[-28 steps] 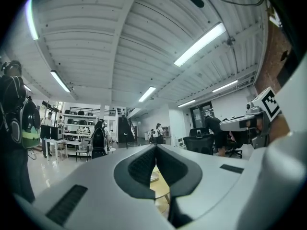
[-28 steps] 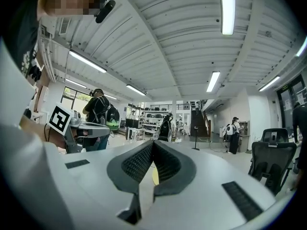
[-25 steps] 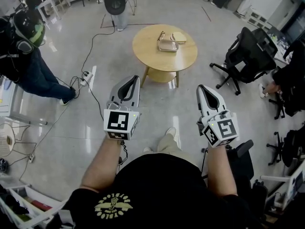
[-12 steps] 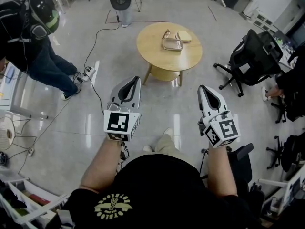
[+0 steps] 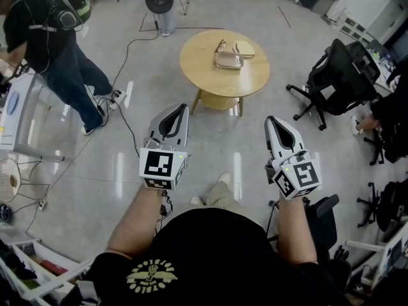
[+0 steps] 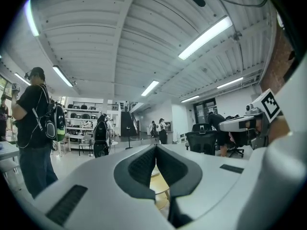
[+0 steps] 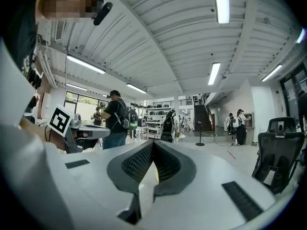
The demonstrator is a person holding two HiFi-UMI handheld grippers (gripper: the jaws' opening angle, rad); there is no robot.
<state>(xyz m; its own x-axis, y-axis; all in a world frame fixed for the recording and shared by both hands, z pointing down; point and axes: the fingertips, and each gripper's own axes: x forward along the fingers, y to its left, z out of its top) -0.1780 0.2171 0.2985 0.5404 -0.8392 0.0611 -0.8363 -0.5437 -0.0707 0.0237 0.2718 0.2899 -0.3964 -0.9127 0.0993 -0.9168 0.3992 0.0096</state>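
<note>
- Currently left claw (image 5: 181, 106) is clenched: pads (image 6: 143, 166) meet tip to tip, nothing between them
- Right claw (image 5: 269, 118) is likewise clenched on nothing, pads (image 7: 136, 163) pressed together
- Both are held level in front of the body over the glossy floor (image 5: 223, 139), well apart from the round wooden desk (image 5: 197, 69) ahead
- Nearest things: a shallow metal-looking tray (image 5: 227, 60) near the desk's middle, with a flat tan piece (image 5: 245, 48) just beside it on the far right; the small thing beyond the tray is too small to tell
- Judgement: tray looks light, stiff and thin-walled, probably slippery; the best hold would be a pinch across a raised rim, midway along a long side, not on the flat base
- A person with backpack (image 5: 44, 24) stands far left; a black office chair (image 5: 338, 69) is right of the desk
</note>
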